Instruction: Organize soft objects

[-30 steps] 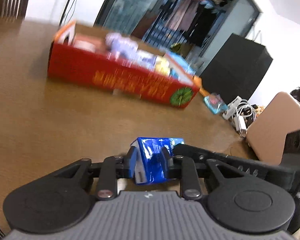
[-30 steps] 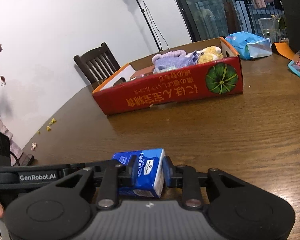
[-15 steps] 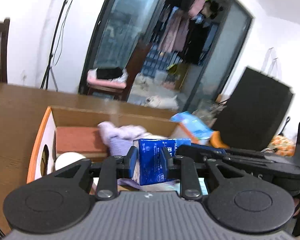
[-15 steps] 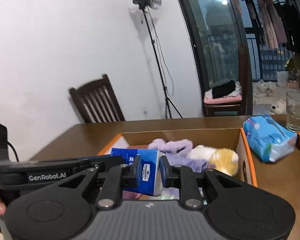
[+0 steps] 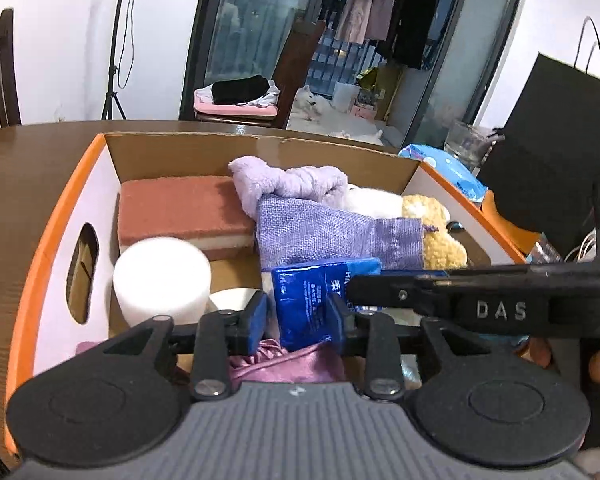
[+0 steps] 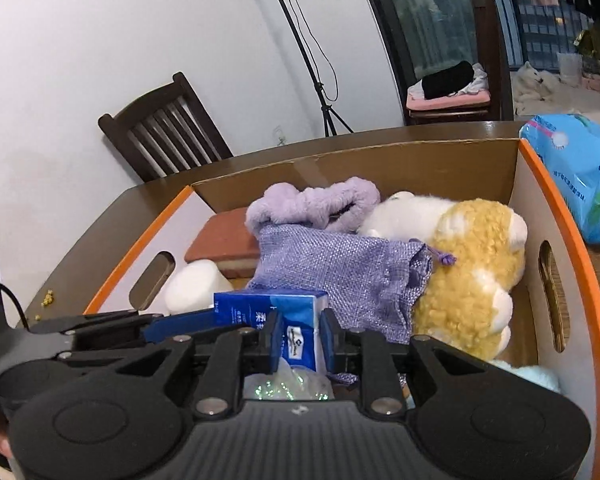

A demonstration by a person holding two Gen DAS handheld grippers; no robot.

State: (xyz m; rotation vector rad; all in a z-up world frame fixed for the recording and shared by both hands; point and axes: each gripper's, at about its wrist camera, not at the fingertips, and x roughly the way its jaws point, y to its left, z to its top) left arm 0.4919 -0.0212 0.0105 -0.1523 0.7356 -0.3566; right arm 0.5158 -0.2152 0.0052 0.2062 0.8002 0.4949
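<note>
A blue tissue pack (image 5: 308, 300) (image 6: 268, 308) hangs low inside the orange-rimmed cardboard box (image 5: 60, 232) (image 6: 560, 200). My right gripper (image 6: 300, 340) is shut on one end of it, its jaws just starting to ease. My left gripper (image 5: 296, 316) straddles the other end with its jaws opening; a gap shows between its left pad (image 5: 256, 318) and the pack. In the box lie a brown sponge (image 5: 180, 208), a white foam roll (image 5: 162, 276), a purple pouch (image 5: 324, 232), a purple fluffy band (image 6: 312, 204), a yellow-white plush (image 6: 472, 272) and a pink satin cloth (image 5: 288, 364).
A light-blue wipes pack (image 6: 572, 176) lies on the brown table (image 5: 28, 160) right of the box. A glass (image 5: 468, 146) and a black case (image 5: 560, 140) stand beyond it. A dark wooden chair (image 6: 160, 140) and a light stand (image 6: 324, 92) are behind the table.
Both grippers carried the tissue pack from above the bare table to over and into the box. The left jaws have widened and its left pad has come off the pack.
</note>
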